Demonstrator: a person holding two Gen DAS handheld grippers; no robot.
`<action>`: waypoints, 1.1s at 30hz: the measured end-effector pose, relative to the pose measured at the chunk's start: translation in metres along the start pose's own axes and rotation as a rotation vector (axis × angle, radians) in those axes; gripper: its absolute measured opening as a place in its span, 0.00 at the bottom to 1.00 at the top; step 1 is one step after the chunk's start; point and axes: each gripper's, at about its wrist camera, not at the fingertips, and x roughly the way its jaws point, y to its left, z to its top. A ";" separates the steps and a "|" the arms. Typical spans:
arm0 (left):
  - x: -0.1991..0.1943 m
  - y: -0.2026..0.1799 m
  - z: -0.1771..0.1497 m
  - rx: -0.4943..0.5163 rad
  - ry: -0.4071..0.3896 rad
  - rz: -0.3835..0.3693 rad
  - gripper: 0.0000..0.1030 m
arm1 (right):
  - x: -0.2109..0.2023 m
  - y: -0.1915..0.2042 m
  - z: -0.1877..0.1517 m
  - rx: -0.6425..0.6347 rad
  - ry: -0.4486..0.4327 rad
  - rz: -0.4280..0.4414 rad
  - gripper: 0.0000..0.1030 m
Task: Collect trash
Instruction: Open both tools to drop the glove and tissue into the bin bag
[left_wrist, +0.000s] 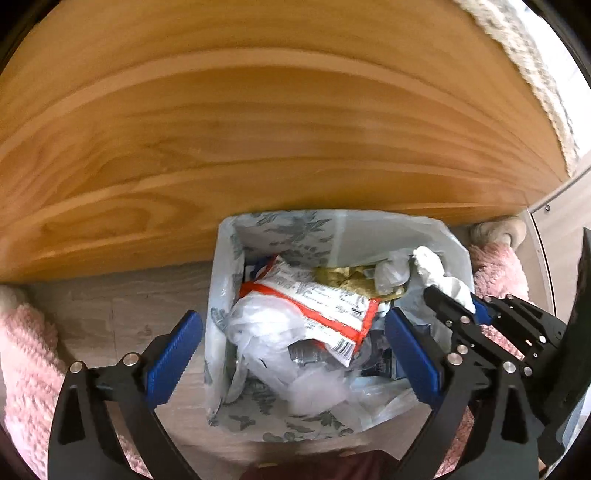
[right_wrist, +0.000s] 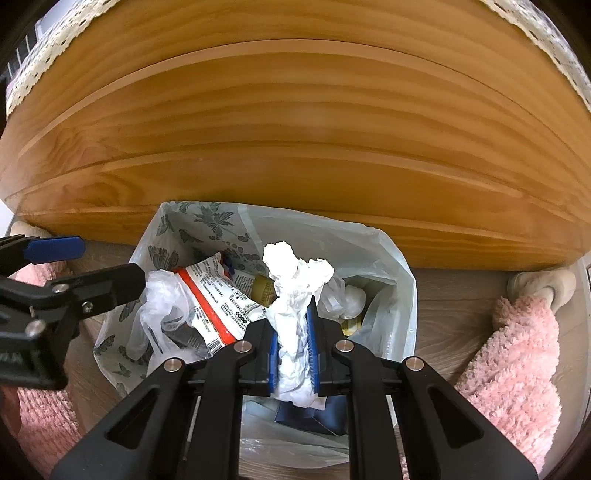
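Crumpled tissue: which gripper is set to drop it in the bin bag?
Right. The right gripper is shut on the crumpled tissue directly above the open bin bag. The left gripper is open and holds nothing.

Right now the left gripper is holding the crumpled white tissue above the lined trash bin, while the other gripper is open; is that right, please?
Not quite: the right gripper holds the crumpled white tissue above the lined trash bin, and the left gripper is open, as the right wrist view shows.

Left gripper (left_wrist: 291, 354) stands spread wide over the lined bin (left_wrist: 454, 240). Right gripper (left_wrist: 452, 301) enters from the right, apparently clamping a white tissue (left_wrist: 439, 271) above the rubbish.
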 end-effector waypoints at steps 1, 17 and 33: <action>0.000 0.000 -0.001 -0.007 -0.001 0.004 0.93 | 0.000 0.001 0.000 -0.005 0.000 -0.001 0.12; -0.005 0.001 -0.002 0.002 -0.011 0.010 0.93 | 0.007 0.012 0.002 -0.077 -0.012 -0.069 0.14; -0.006 0.003 -0.002 -0.010 -0.022 0.013 0.93 | 0.003 0.012 0.000 -0.052 -0.012 -0.049 0.77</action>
